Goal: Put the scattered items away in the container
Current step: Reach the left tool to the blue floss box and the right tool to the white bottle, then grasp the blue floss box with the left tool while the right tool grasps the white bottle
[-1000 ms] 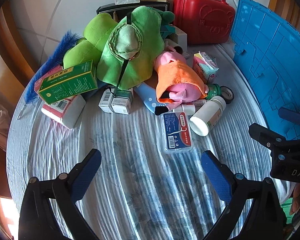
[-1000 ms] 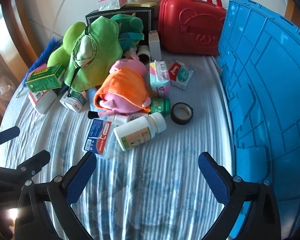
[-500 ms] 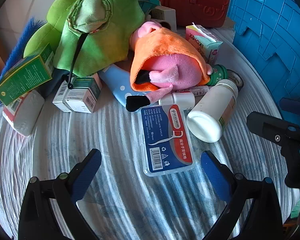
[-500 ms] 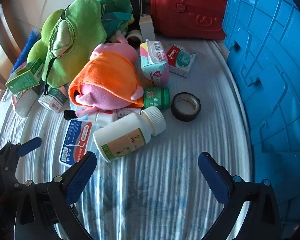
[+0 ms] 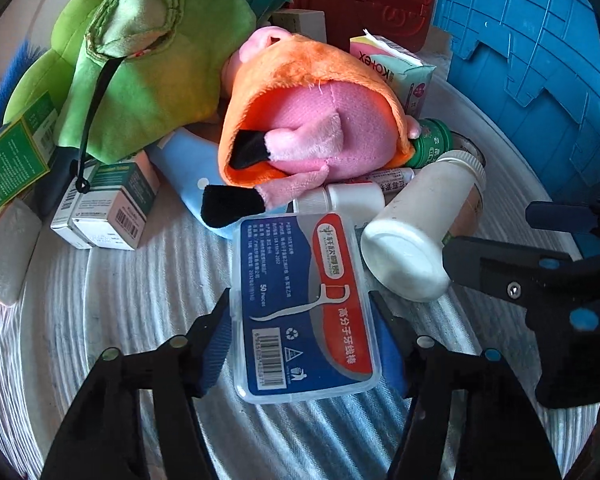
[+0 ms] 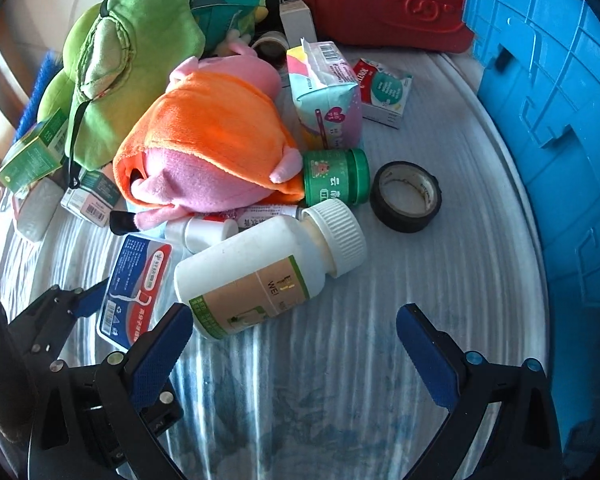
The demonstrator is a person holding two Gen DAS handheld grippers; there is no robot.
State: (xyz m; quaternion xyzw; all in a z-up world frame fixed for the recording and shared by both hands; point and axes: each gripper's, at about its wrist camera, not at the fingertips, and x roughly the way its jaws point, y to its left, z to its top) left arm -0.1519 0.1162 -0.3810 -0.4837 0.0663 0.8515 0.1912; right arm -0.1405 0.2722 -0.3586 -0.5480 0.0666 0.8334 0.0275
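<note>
A clear floss-pick box (image 5: 304,308) with a blue and red label lies flat on the striped cloth, in front of the pile. My left gripper (image 5: 304,338) straddles it, its jaws closing, with both blue pads against the box's long sides. A white pill bottle (image 6: 260,272) lies on its side right next to the box. My right gripper (image 6: 296,340) is open and low just in front of the bottle, with nothing between its fingers. The blue crate (image 6: 560,120) stands at the right edge.
Behind the box are a pink plush in orange (image 5: 312,120), a green plush (image 5: 152,52), a green jar (image 6: 336,176), a black tape roll (image 6: 406,196), a tissue pack (image 6: 324,96) and several small cartons (image 5: 108,208). A red case (image 6: 384,0) stands at the back.
Both grippers have come down closer to the pile. The left jaws, wide open before, have closed in on the floss-pick box. The right jaws stay open.
</note>
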